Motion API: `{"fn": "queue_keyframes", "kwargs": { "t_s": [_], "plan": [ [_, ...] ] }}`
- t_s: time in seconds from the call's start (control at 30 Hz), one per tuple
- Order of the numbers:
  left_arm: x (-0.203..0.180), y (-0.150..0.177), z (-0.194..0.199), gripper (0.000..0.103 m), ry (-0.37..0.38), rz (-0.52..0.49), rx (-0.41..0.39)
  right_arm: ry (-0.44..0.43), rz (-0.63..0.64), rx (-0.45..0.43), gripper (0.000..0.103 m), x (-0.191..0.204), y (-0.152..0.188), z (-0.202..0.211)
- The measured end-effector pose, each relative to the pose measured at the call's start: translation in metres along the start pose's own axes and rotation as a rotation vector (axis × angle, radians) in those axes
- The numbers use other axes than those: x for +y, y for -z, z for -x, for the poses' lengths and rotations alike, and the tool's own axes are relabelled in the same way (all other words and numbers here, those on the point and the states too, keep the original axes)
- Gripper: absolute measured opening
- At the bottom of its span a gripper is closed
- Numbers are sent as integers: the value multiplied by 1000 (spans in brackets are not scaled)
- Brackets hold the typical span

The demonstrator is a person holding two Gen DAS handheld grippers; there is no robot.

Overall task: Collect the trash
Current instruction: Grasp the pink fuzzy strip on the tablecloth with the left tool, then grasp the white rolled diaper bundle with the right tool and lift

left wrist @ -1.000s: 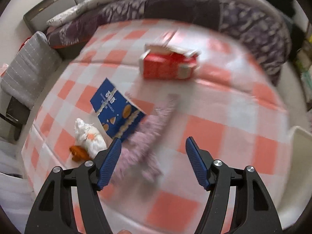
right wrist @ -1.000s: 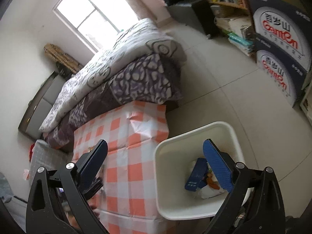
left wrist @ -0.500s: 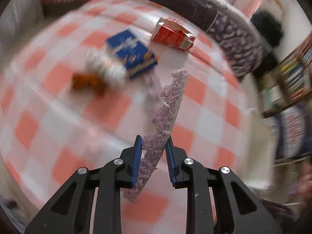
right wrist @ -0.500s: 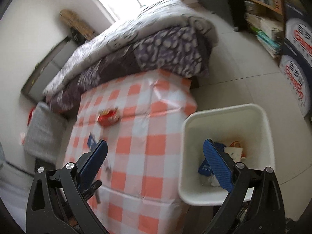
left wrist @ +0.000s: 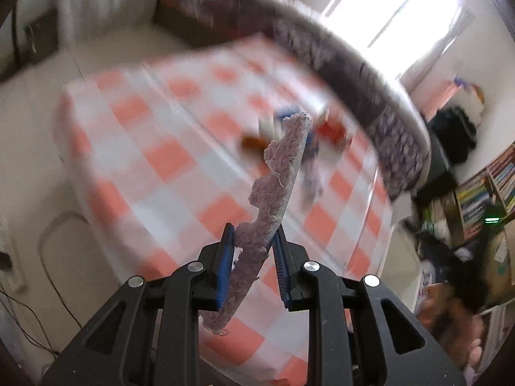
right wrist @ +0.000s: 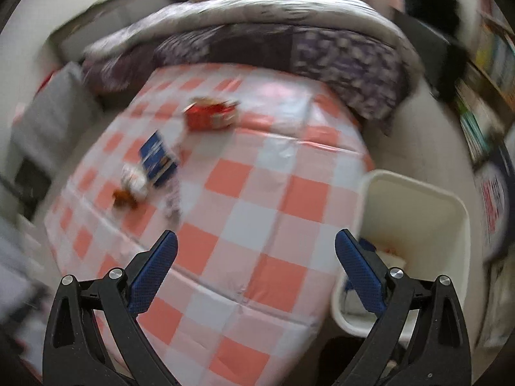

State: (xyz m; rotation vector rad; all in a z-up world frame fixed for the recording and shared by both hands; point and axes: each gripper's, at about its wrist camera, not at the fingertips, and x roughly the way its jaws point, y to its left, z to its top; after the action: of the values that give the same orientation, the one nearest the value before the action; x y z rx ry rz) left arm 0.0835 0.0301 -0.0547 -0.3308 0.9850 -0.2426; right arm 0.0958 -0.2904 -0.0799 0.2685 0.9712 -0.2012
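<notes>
My left gripper [left wrist: 252, 238] is shut on a long strip of fluffy lilac material [left wrist: 280, 173], held up above the checked table [left wrist: 167, 160]. My right gripper [right wrist: 256, 241] stands open and empty over the table's near edge. On the table [right wrist: 257, 199] lie a red carton [right wrist: 210, 114], a blue snack box [right wrist: 157, 157], a white crumpled bag [right wrist: 135, 178], a brown scrap [right wrist: 124, 197] and another lilac piece [right wrist: 173, 199]. The white bin [right wrist: 415, 199] stands right of the table, some trash inside.
A bed with a grey and purple duvet [right wrist: 273, 32] runs behind the table. A grey cushioned chair [right wrist: 51, 119] stands at the left. Bookshelves [left wrist: 482, 193] and clutter fill the right side of the room. Both views are blurred.
My left gripper closed on the lilac strip and lifted it off the table, swinging sideways. My right gripper swung from over the bin toward the table, still open.
</notes>
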Motion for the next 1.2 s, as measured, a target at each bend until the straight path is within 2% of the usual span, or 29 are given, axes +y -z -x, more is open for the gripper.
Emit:
{"fn": "queue_keyframes", "kwargs": {
  "t_s": [0.1,0.17,0.23,0.3,0.4,0.43,0.67,0.73,0.77,0.83,0.9,0.93,0.97,1.0,1.07,1.2],
  "plan": [
    [0,-9,44,24,-3,-35,-131,-16,144,-23,94,36,-4,-13],
    [6,-13,58,24,8,-23,-176,-57,240,-40,90,66,-7,-23],
    [12,-17,62,24,-18,-11,-196,-104,360,-29,77,105,-13,-41],
    [20,-21,63,24,-47,-4,-195,-142,422,-15,51,131,-22,-59],
    [34,-26,67,24,-57,25,-198,-133,447,-6,31,152,-36,-85],
    [41,-27,71,25,-58,37,-199,-126,456,-5,29,158,-40,-93],
    [63,-23,77,25,-62,63,-196,-148,521,54,28,193,-49,-138],
    [67,-23,77,25,-63,77,-186,-106,565,57,32,199,-47,-148],
    [69,-23,77,25,-63,85,-184,-85,587,50,39,202,-46,-152],
    [75,-23,78,25,-63,102,-186,-70,578,69,40,202,-48,-162],
    [78,-24,80,25,-67,113,-190,-53,568,84,36,203,-46,-171],
    [80,-24,80,25,-67,119,-191,-42,585,54,34,205,-43,-169],
    [81,-24,80,25,-68,124,-191,-32,603,39,25,208,-40,-167],
    [83,-24,81,25,-69,129,-194,-37,572,44,25,208,-39,-165],
    [86,-24,84,25,-76,140,-205,-103,479,52,24,199,-43,-157],
    [91,-21,91,25,-73,154,-222,-277,334,23,24,177,-52,-113]
  ]
}}
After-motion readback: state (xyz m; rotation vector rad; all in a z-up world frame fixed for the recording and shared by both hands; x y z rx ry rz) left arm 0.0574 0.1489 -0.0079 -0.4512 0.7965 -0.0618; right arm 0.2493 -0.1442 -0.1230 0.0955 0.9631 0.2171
